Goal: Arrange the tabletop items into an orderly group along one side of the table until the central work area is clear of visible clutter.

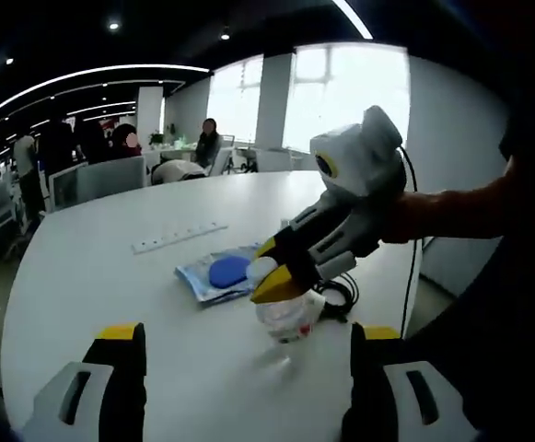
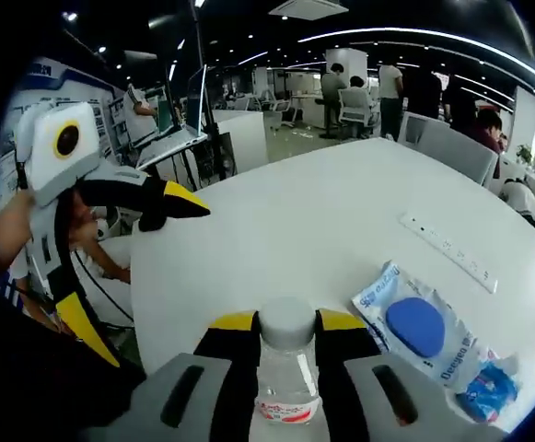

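A small clear bottle (image 2: pixel 287 391) with a white cap stands upright between my right gripper's (image 2: pixel 287 320) jaws, which are shut on its neck. In the left gripper view that right gripper (image 1: pixel 272 269) comes in from the right, holding the bottle (image 1: pixel 287 315) on the white table (image 1: pixel 101 285). Just beyond it lies a clear packet with a blue disc (image 1: pixel 223 273), also seen as the blue-disc packet (image 2: pixel 415 327) on the right. My left gripper (image 1: pixel 244 354) is open with nothing between its jaws; the left gripper (image 2: pixel 138 267) hovers at the table's left edge.
A white power strip (image 1: pixel 179 237) lies farther back on the table, and this power strip (image 2: pixel 447 249) sits right of centre. A small blue sachet (image 2: pixel 488 389) lies by the packet. A black cable (image 1: pixel 343 295) coils near the bottle. People and chairs stand behind the table.
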